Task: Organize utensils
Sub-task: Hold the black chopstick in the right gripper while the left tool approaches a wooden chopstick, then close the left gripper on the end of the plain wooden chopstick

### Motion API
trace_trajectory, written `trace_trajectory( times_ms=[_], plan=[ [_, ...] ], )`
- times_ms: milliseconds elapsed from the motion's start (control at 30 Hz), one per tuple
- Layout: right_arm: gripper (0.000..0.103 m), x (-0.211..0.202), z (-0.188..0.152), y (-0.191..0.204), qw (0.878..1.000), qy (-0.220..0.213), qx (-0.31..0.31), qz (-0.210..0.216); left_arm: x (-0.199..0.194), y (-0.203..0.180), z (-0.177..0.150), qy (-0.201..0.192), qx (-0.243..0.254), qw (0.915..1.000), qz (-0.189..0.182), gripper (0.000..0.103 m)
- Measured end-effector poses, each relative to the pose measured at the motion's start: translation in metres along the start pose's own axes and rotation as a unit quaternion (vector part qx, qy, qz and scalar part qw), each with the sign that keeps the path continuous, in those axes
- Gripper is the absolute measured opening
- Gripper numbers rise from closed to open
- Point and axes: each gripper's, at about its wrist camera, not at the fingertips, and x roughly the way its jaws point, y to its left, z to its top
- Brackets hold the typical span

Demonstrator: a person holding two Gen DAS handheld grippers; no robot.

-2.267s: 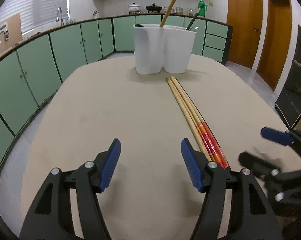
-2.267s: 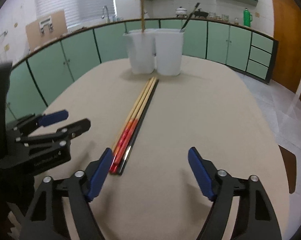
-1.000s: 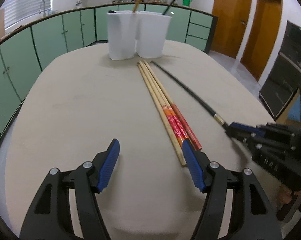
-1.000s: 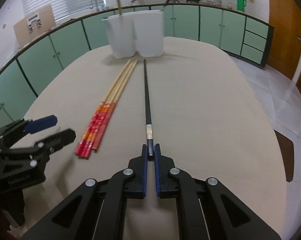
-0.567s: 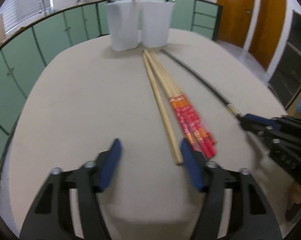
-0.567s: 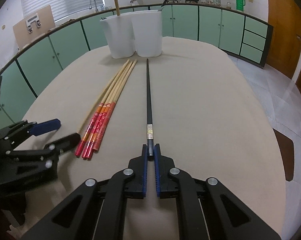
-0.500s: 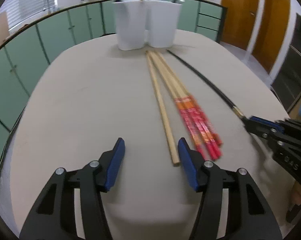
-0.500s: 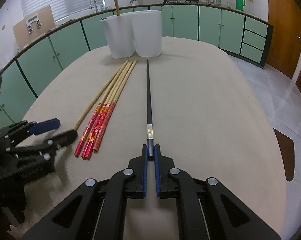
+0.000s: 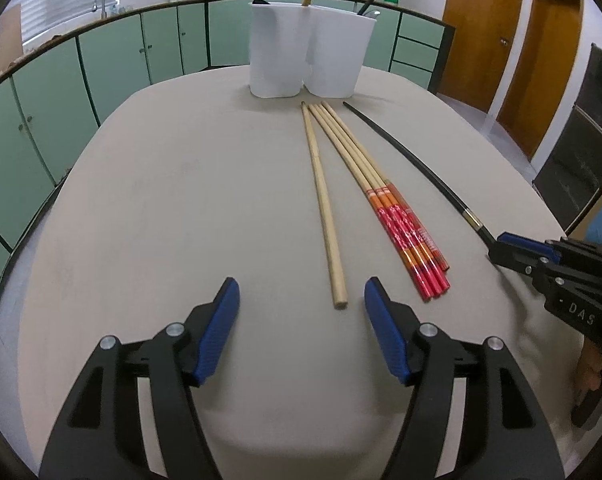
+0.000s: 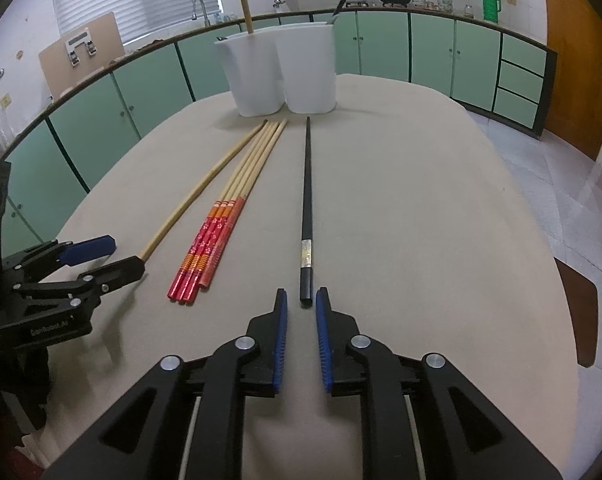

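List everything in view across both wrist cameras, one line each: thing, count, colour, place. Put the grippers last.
white plastic twin-cup utensil holder: one, white, far end of the table, holding a few upright utensils.
plain wooden chopstick: one, pale wood, lying alone, left of the bundle.
red-handled wooden chopsticks: three, wood with red and orange patterned ends, lying side by side mid-table.
black chopstick with a metal band: one, black, right of the bundle, flat on the table.
beige oval table: one, beige, under everything.
green kitchen cabinets: a row, green, behind the table.
left gripper: black with blue pads, open, near the plain chopstick's end.
right gripper: black with blue pads, slightly open around the black chopstick's near end.
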Motion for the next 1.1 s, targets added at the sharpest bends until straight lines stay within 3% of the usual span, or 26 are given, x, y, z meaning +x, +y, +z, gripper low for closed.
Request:
trace_trajectory(
  times_ms=[133, 367, 833, 933, 1000, 1100],
  plan=[
    [0.015, -0.001, 0.0, 0.0, 1.0, 0.0, 0.001, 0.002, 0.002, -0.004, 0.0, 0.005, 0.008, 0.9999, 0.013, 0.061],
    [0.015, 0.003, 0.002, 0.002, 1.0, 0.004, -0.004, 0.002, 0.004, -0.008, 0.003, 0.004, 0.01, 0.9998, 0.015, 0.048],
    [0.015, 0.006, 0.004, 0.005, 1.0, 0.006, -0.013, -0.011, 0.006, -0.012, 0.005, 0.005, 0.006, 0.9998, 0.019, 0.047],
    [0.01, 0.009, 0.007, 0.006, 1.0, 0.009, -0.016, -0.016, 0.007, -0.015, 0.005, 0.004, 0.007, 0.9998, 0.019, 0.034],
    [0.007, 0.009, 0.007, 0.006, 1.0, 0.01, -0.016, -0.015, 0.007, -0.016, 0.006, 0.004, 0.008, 0.9999, 0.012, 0.016],
    [0.007, 0.008, 0.006, 0.003, 1.0, 0.008, -0.009, -0.01, 0.008, -0.016, 0.007, 0.005, 0.003, 1.0, 0.003, 0.006]
  ],
)
